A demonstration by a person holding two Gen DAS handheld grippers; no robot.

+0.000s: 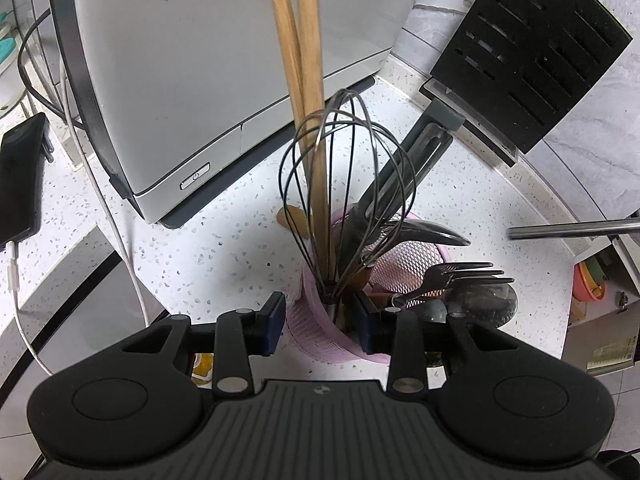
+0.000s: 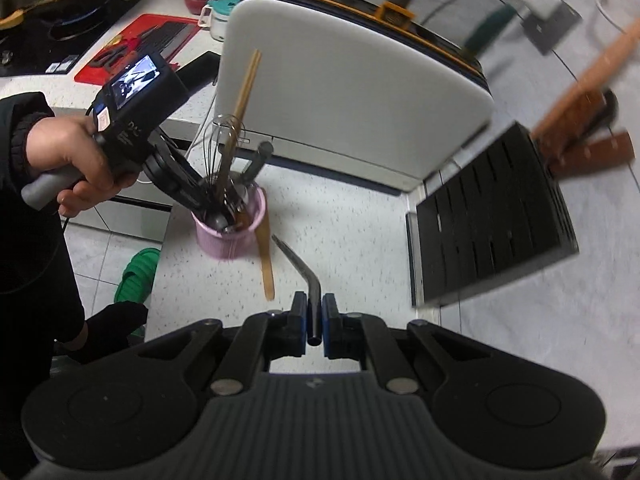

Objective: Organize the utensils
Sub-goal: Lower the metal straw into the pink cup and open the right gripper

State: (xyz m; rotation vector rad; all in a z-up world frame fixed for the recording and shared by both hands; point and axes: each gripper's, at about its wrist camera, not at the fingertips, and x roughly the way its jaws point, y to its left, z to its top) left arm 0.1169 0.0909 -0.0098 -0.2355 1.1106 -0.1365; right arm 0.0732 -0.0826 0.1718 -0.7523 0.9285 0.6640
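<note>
The left hand-held gripper (image 1: 320, 322) straddles the near rim of a pink mesh utensil holder (image 1: 320, 336) on the speckled white surface (image 1: 200, 248), one pad outside the wall and the other inside; its jaws stand partly apart and appear to clamp that rim. From the right wrist view, a person's left hand (image 2: 76, 168) grips this gripper's grey handle, and it reaches down into the cup from the left. The holder stands upright and crowded: a wire whisk (image 1: 344, 184) rises at its centre, two long wooden handles (image 1: 300, 60) lean up past it, a dark slotted turner handle (image 1: 416, 160) tilts to the right, and forks (image 1: 464, 276) and a spoon bowl jut over the far rim. Behind it sits a white appliance (image 1: 224, 64) with a power button, and to the right a black knife block (image 1: 532, 52). The right hand-held gripper (image 2: 315, 320) is closed tight on a slim dark metal utensil (image 2: 312, 292) with a bent shaft, which points away over the surface toward the holder; what kind of utensil it is cannot be told. A wooden spatula (image 2: 266, 264) lies on the surface beside the holder, between it and the held utensil. The knife block in this view is blurred.
</note>
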